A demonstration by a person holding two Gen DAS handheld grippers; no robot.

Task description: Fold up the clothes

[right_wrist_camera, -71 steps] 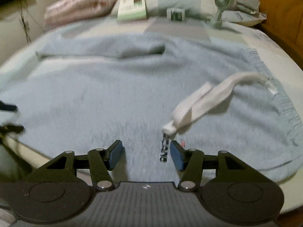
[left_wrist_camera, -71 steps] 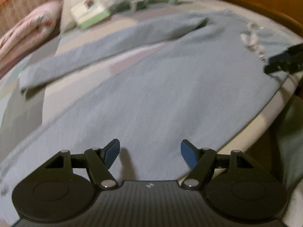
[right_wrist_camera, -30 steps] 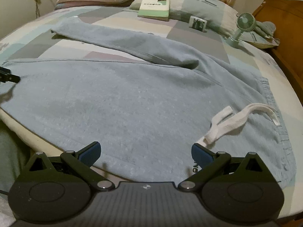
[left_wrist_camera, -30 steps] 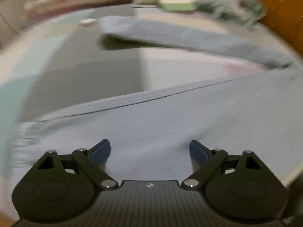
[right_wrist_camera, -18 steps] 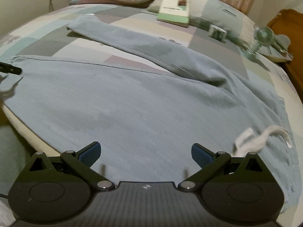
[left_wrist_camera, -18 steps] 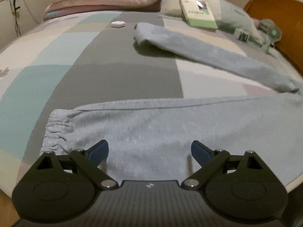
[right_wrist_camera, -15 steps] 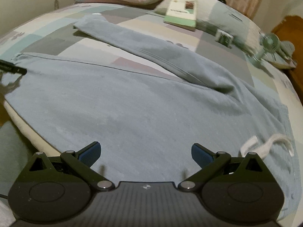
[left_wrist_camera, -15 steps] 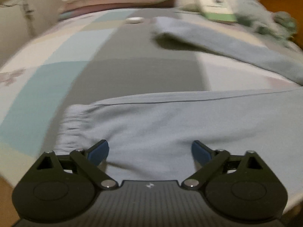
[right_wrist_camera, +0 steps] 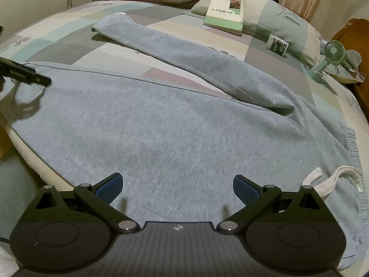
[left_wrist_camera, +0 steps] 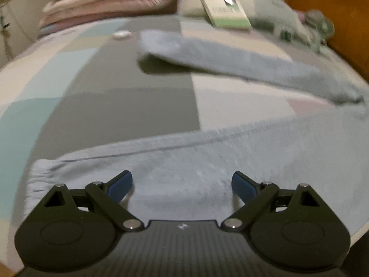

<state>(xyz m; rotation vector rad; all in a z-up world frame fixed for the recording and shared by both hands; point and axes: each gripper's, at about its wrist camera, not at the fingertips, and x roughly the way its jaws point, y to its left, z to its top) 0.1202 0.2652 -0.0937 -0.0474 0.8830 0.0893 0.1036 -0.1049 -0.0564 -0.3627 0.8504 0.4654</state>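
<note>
Left gripper (left_wrist_camera: 182,183): jaws apart, low centre, over trouser cuff (left_wrist_camera: 40,173)
Right gripper (right_wrist_camera: 177,187): jaws apart above sweatpants (right_wrist_camera: 161,124)
Tip: pinch both cuff layers squarely before lifting

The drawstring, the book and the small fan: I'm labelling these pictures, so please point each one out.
drawstring (right_wrist_camera: 332,179): right wrist view, on the white cord by the waistband.
book (right_wrist_camera: 227,9): right wrist view, on its cover.
small fan (right_wrist_camera: 333,50): right wrist view, on its round green head.
</note>
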